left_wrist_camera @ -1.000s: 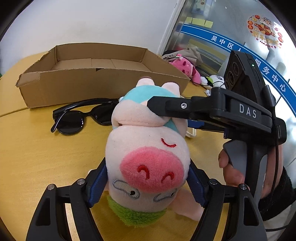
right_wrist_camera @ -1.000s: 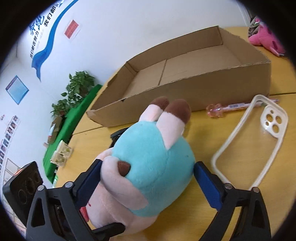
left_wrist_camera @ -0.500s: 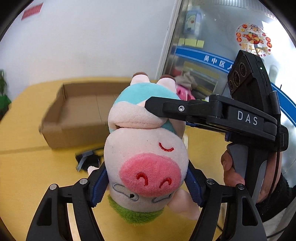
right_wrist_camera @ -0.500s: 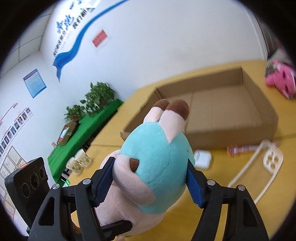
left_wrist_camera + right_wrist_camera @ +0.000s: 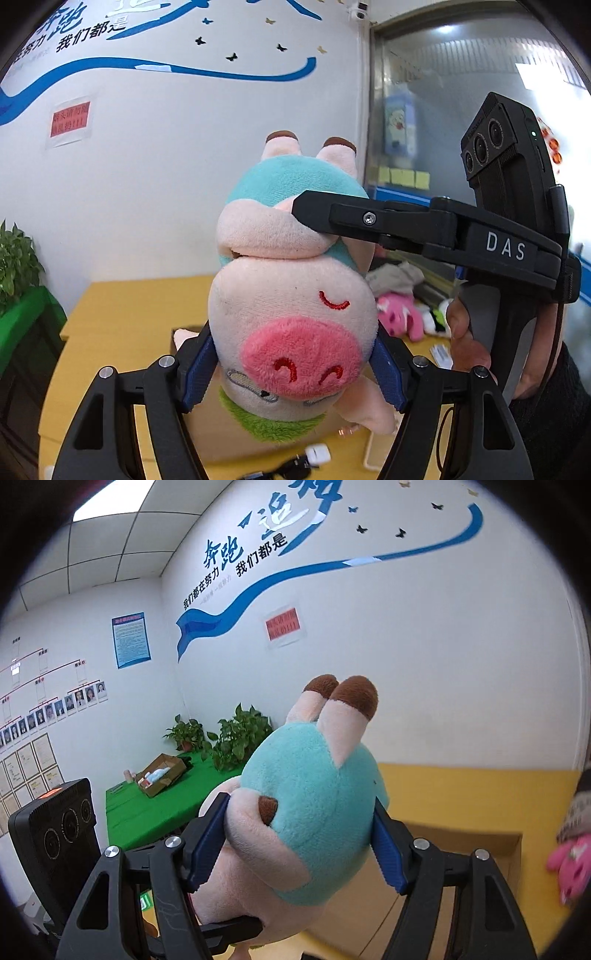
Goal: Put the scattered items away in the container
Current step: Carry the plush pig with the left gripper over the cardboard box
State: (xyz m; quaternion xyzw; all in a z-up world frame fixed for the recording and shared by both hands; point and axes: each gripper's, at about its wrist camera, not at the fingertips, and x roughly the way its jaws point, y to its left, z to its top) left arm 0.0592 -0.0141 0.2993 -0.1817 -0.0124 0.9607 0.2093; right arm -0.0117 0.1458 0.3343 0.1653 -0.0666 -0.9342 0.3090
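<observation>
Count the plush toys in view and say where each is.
2, maybe more hidden. The pig plush is clamped between both grippers in the air; a pink plush lies on the table behind, beside other unclear soft things.

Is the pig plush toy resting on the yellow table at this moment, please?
No, the pig plush toy hangs clear above the table, clamped between the left gripper and the right gripper.

Toy: pink plush pig in a teal top [image 5: 291,314], upside down, in the air above the yellow table.
Container: open brown cardboard box [image 5: 480,845], below it.
</observation>
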